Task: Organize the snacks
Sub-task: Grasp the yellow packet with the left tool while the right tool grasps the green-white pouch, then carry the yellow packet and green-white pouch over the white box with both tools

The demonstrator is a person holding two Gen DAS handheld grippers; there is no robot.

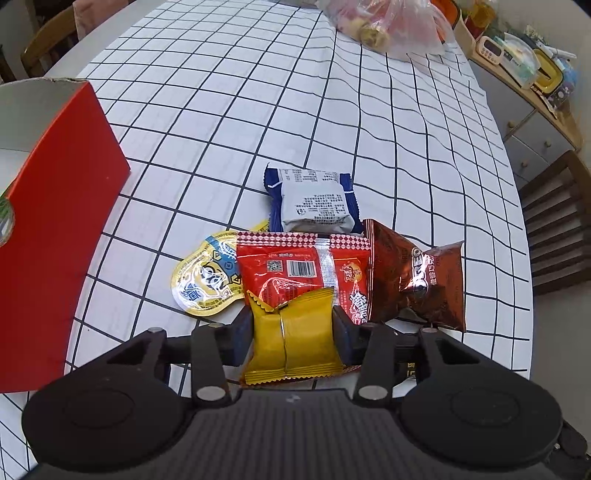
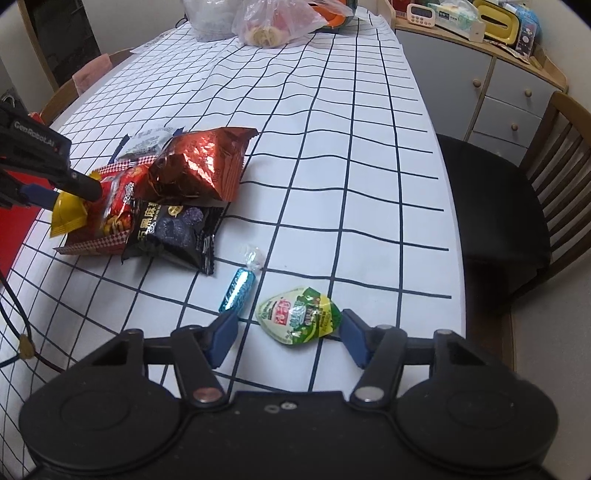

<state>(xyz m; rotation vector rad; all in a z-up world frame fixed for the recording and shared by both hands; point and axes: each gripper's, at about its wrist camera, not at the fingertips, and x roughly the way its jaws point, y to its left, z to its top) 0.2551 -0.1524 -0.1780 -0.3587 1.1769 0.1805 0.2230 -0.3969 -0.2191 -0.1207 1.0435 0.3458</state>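
Observation:
My left gripper point(image 1: 293, 325) is shut on a yellow snack packet point(image 1: 295, 339), its blue pads pressing both sides. The packet rests on a pile: a red snack bag point(image 1: 295, 266), a brown Oreo pack point(image 1: 417, 280), a blue and grey packet point(image 1: 314, 199) and a gold-rimmed jelly cup point(image 1: 203, 284). A red box point(image 1: 62, 221) stands to the left. In the right wrist view my right gripper point(image 2: 288, 325) is open around a green jelly cup point(image 2: 299, 317), the left pad apart from it. A blue candy point(image 2: 238, 288) and a black packet point(image 2: 173, 229) lie beyond.
The checked tablecloth point(image 2: 351, 166) covers the table. A plastic bag of food point(image 2: 280, 22) sits at the far end. A chair with a black seat point(image 2: 498, 206) and a sideboard point(image 2: 480, 74) stand past the right edge. A cable point(image 2: 14, 295) hangs at the left.

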